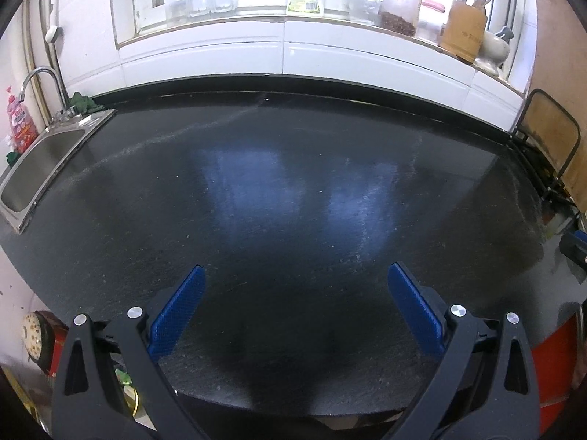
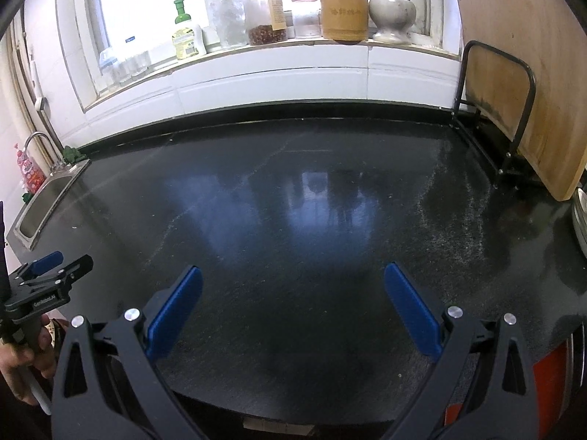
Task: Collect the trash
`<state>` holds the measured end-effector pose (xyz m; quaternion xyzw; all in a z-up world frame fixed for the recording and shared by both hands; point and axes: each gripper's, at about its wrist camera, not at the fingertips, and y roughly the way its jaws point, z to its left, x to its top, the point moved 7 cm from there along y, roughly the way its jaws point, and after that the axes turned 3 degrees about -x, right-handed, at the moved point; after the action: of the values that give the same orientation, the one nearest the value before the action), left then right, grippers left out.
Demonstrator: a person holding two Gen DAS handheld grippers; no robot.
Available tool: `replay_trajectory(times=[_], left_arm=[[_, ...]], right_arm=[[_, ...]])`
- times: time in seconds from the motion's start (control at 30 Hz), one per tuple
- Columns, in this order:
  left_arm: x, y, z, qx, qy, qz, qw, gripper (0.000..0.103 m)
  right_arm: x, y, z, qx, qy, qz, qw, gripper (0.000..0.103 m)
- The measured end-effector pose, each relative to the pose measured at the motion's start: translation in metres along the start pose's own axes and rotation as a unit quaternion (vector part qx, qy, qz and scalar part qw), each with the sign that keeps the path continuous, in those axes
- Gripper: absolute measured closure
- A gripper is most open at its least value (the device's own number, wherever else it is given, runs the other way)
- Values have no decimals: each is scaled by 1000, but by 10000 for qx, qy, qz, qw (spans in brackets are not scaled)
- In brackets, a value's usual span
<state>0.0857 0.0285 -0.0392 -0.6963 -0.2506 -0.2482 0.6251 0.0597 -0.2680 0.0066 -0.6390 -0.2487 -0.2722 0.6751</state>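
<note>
I see no piece of trash on the black countertop (image 1: 293, 183) in either view; only tiny crumbs speckle it. My left gripper (image 1: 295, 275) is open and empty, held above the counter near its front edge. My right gripper (image 2: 293, 275) is open and empty too, over the counter (image 2: 293, 201) to the right of the left one. The left gripper (image 2: 47, 278) shows at the far left of the right wrist view, held in a hand. The right gripper's blue tip (image 1: 574, 245) shows at the right edge of the left wrist view.
A steel sink (image 1: 40, 161) with a tap lies at the far left. A wooden cutting board in a black wire rack (image 2: 513, 84) stands at the right. The windowsill holds bottles, jars, a bamboo utensil holder (image 2: 343, 7) and a mortar (image 2: 392, 14). A red object (image 1: 554, 366) sits below the counter edge.
</note>
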Motion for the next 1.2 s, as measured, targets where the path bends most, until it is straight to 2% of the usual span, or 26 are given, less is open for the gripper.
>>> replay_trajectory(times=[1.2], left_arm=[[-1, -9, 1, -59, 91, -18, 9999, 7]], right_arm=[[-3, -12, 12, -15, -135, -40, 9999, 7]])
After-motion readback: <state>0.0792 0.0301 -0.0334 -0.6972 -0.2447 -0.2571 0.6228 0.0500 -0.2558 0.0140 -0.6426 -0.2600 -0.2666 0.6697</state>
